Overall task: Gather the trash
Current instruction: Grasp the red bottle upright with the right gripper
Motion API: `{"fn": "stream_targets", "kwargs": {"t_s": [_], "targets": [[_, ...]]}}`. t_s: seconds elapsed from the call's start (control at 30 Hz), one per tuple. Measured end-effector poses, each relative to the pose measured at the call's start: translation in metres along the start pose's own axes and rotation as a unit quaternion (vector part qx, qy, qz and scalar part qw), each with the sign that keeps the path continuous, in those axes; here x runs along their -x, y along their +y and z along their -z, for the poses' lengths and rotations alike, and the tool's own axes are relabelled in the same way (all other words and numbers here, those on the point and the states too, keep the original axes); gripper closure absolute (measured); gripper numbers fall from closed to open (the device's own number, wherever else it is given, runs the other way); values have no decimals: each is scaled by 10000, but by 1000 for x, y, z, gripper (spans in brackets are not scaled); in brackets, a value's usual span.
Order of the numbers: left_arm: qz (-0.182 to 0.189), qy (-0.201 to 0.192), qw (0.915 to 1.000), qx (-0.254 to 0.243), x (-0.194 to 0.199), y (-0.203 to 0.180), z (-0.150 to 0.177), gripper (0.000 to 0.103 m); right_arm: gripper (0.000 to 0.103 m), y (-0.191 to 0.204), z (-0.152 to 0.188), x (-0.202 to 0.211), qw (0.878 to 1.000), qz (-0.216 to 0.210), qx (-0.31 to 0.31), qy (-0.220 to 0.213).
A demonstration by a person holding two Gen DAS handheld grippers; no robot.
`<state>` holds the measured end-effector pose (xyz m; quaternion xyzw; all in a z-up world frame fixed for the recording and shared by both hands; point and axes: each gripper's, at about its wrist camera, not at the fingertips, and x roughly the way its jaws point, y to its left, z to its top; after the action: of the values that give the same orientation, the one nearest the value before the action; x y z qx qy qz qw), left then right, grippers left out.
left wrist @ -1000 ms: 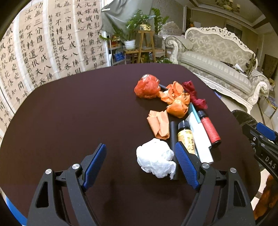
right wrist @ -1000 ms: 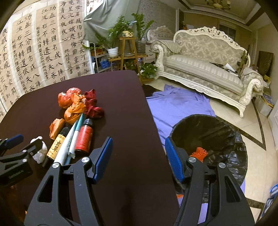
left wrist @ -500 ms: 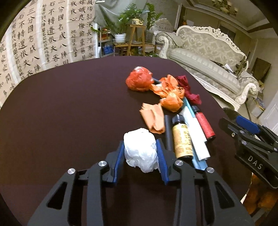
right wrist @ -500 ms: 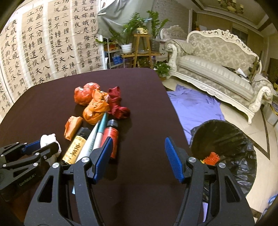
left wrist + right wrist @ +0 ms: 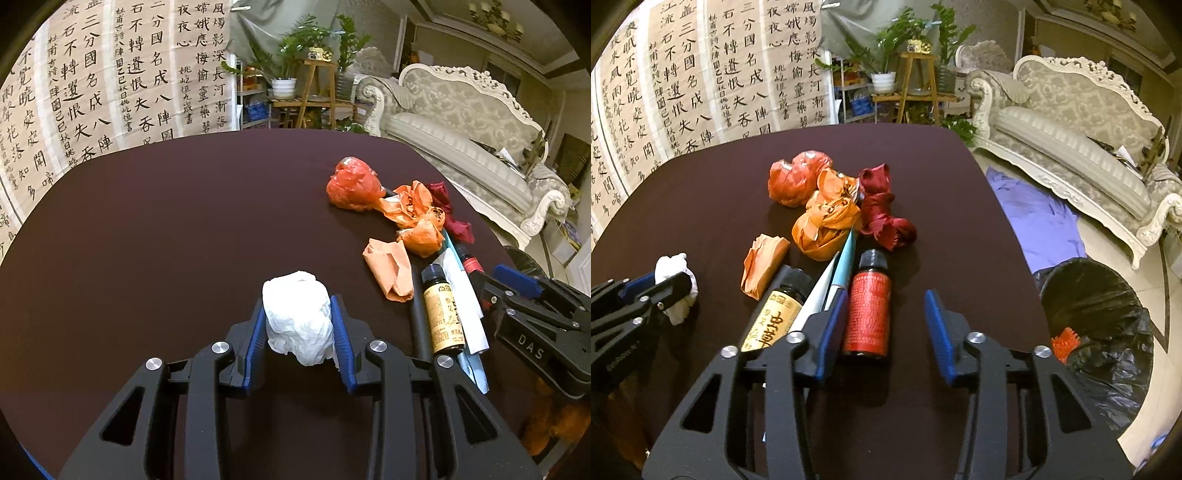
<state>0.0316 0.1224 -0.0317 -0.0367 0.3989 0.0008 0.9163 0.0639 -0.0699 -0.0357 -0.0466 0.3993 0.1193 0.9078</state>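
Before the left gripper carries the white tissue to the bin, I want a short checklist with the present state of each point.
1. Left gripper shut on white tissue: ok.
2. Tissue lifted off the table: cannot tell.
3. Right gripper open, holding nothing: ok.
4. Right gripper out of the left one's path to the bin: not ok, it hangs over the red bottle, between tissue and bin.
5. Trash bin open, black liner in place: ok.
6. Other trash on the table: not ok, orange wads remain.
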Motion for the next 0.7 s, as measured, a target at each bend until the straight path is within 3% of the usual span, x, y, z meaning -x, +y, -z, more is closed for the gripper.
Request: {"fn": "stream_targets", "kwargs": {"t_s": [0.2, 0.27, 0.7], "targets": [[18, 14, 10000, 2, -2, 0, -2, 68, 70, 1, 0, -6, 9999, -38, 15, 132], [12, 11, 10000, -2, -1, 0, -3, 68, 80, 1, 0, -6, 9998, -92, 34, 155], [147, -114, 9998, -51, 6, -9, -3, 69, 80, -8, 13, 17, 9999, -124, -79, -8]]}}
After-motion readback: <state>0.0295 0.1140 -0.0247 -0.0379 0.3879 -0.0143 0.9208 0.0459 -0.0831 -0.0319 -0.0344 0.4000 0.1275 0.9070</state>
